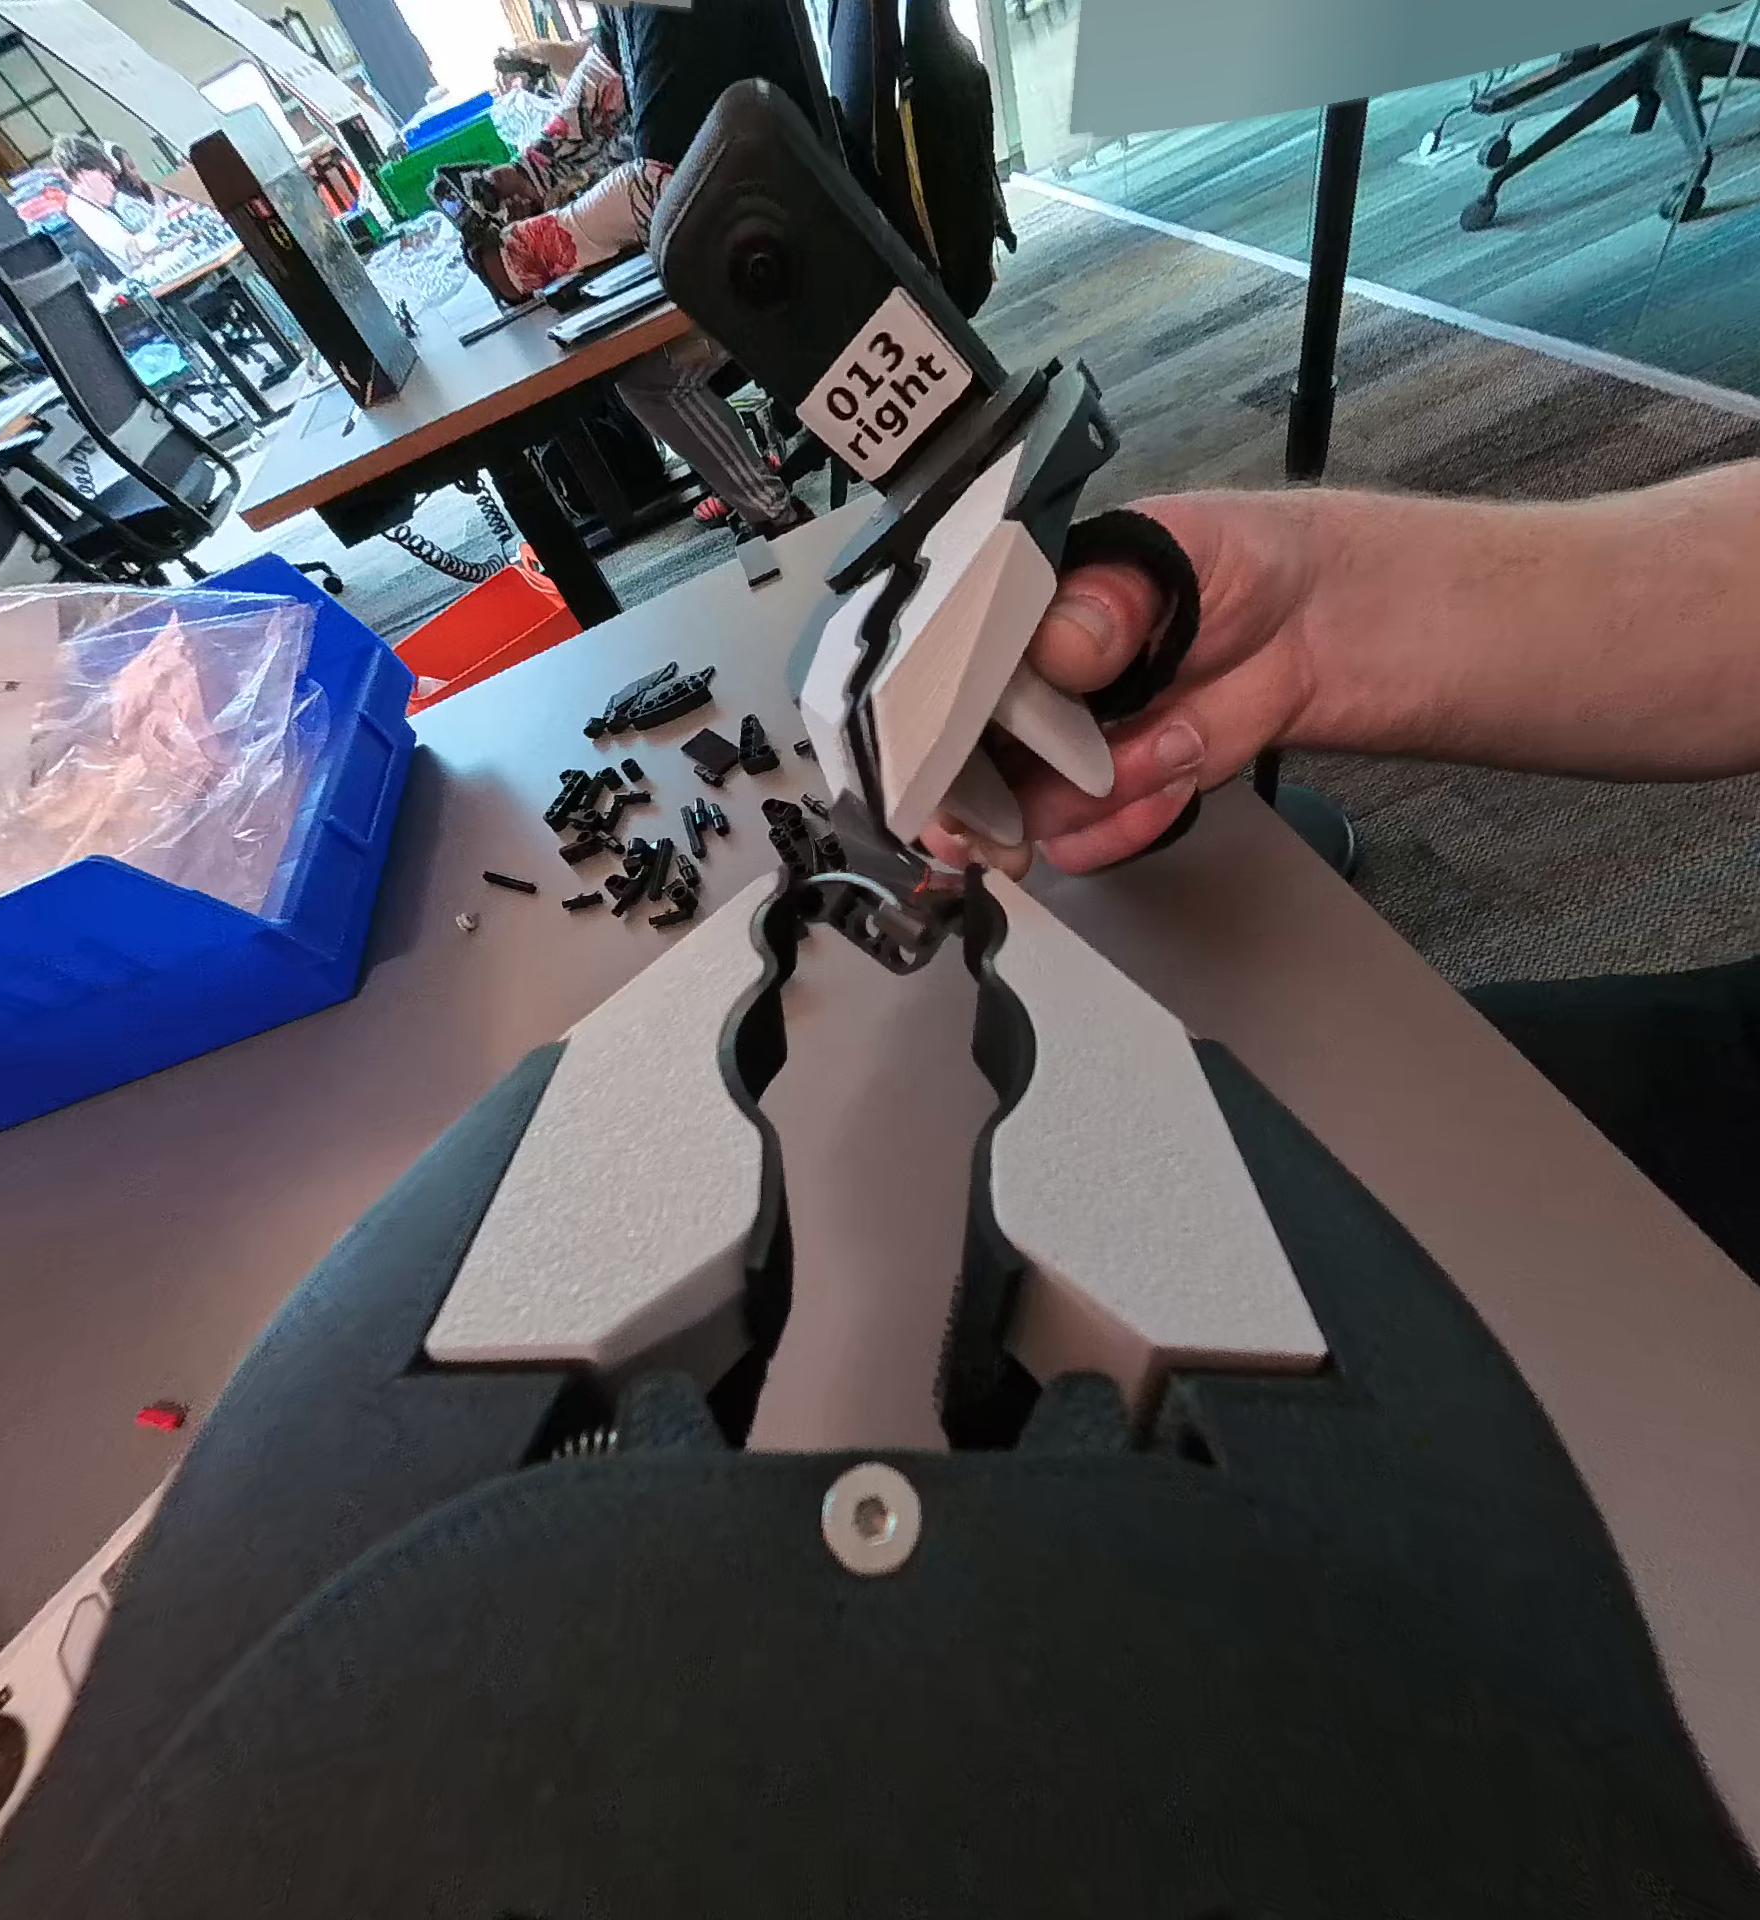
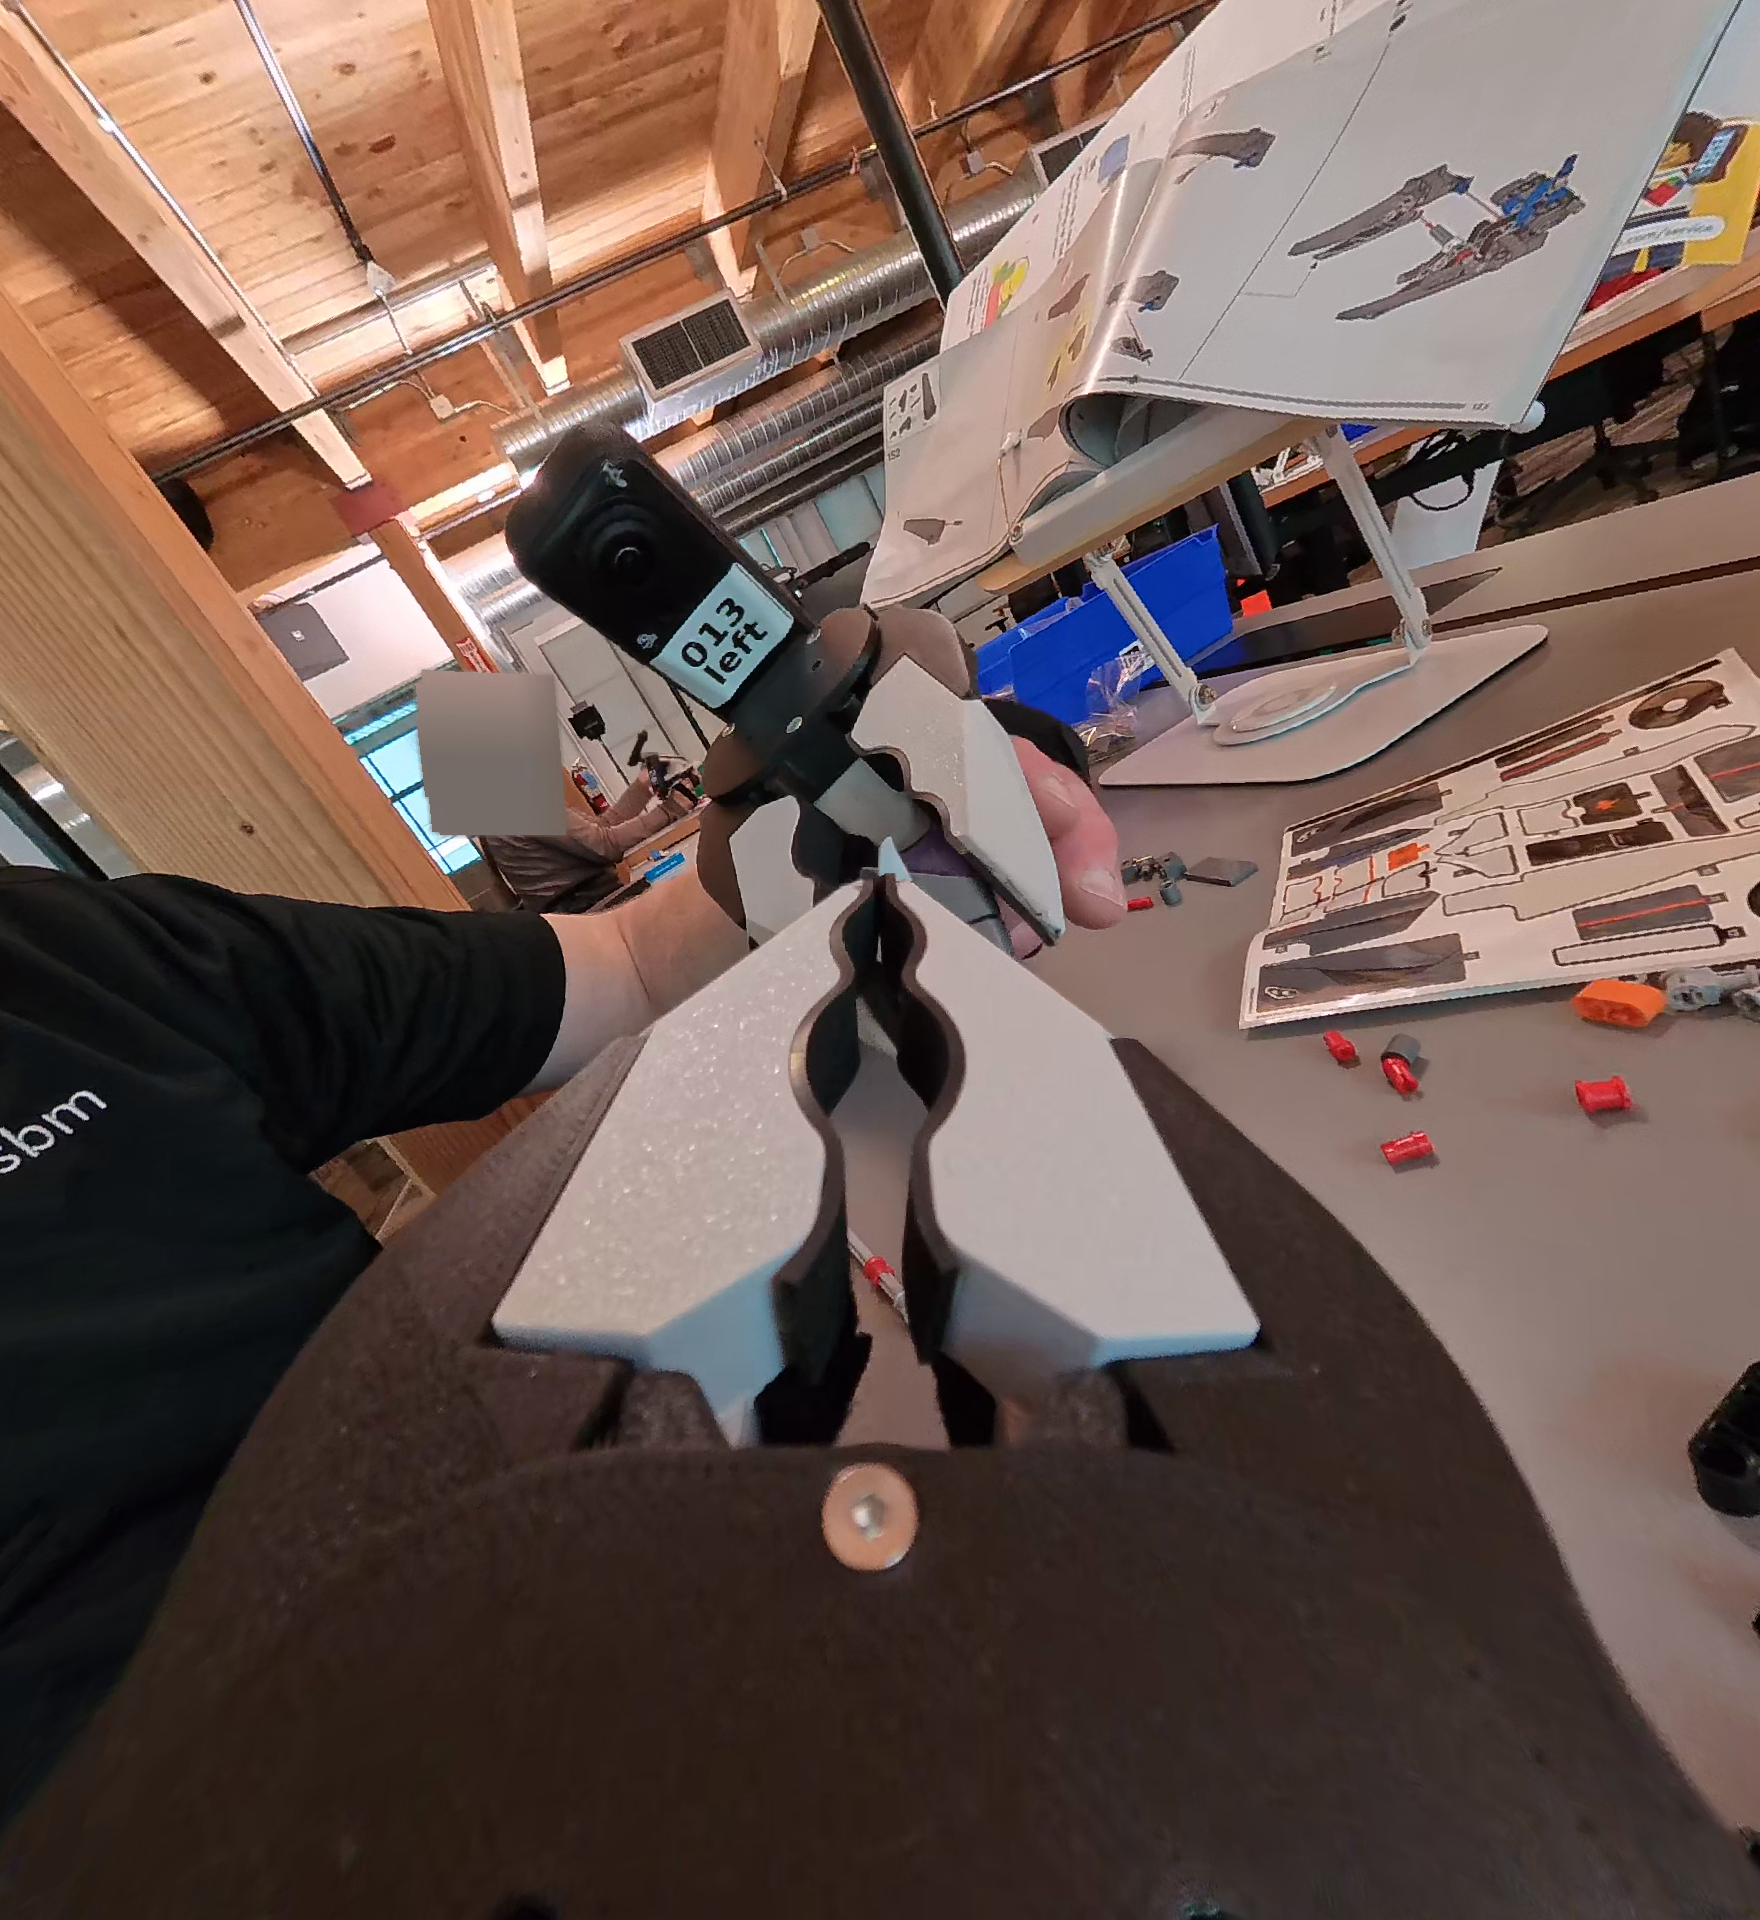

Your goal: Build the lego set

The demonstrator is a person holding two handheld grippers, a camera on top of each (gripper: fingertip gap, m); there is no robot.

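Observation:
In the left wrist view my left gripper [image 1: 881, 914] is shut on a small dark grey lego assembly [image 1: 891, 935] and holds it above the grey table [image 1: 336, 1091]. A thin pale hose with a red end [image 1: 840, 883] curves over the assembly. My right gripper [image 1: 881, 831] comes down from above, jaws closed, its tips at the top of the assembly. In the right wrist view my right gripper [image 2: 881, 883] is closed on a thin pale piece [image 2: 891, 857]. The left gripper [image 2: 959, 831] is just beyond it. What the tips pinch is mostly hidden.
A blue bin [image 1: 180, 935] with a plastic bag stands at the left. A pile of black pieces [image 1: 647, 821] lies beyond the grippers. An instruction booklet on a stand [image 2: 1323, 208], a sticker sheet [image 2: 1541, 831], red pins [image 2: 1603, 1093] and black parts [image 2: 1759, 1455] are on the right. Both grippers' tips are close together, under 4 cm apart.

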